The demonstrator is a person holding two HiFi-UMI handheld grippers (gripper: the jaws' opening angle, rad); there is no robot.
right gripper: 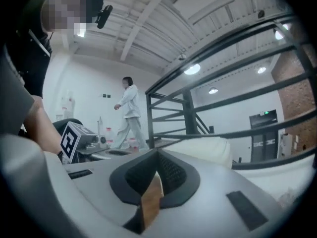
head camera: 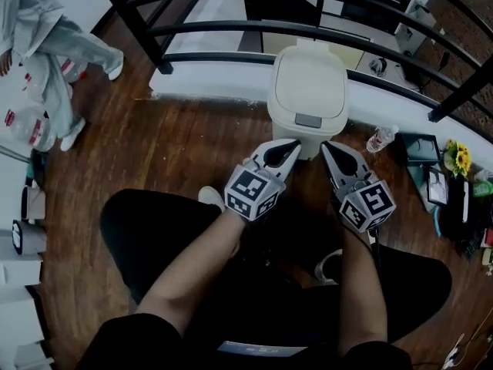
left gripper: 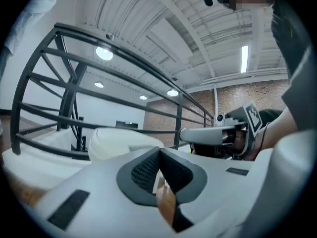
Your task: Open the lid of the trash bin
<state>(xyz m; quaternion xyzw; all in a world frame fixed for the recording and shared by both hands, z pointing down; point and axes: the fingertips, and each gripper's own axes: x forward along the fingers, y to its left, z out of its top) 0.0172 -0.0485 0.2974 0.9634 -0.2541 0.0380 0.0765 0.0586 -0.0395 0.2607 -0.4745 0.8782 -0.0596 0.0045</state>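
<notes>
While the left claw (head camera: 291, 145) and right claw (head camera: 330, 148) are each pinched shut on nothing, the trash bin (head camera: 279, 114) stands straight ahead, just past both tips and equally near. Its closed lid (head camera: 308, 75) presents a grey tab (head camera: 308, 120) between them. Only the head view shows that tab; the gripper views show merely a white hump.

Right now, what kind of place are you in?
Probably a lab or workshop in a loft-style building: a brick wall, a black metal railing on a wooden floor, and a person in white work clothes walking nearby.
</notes>
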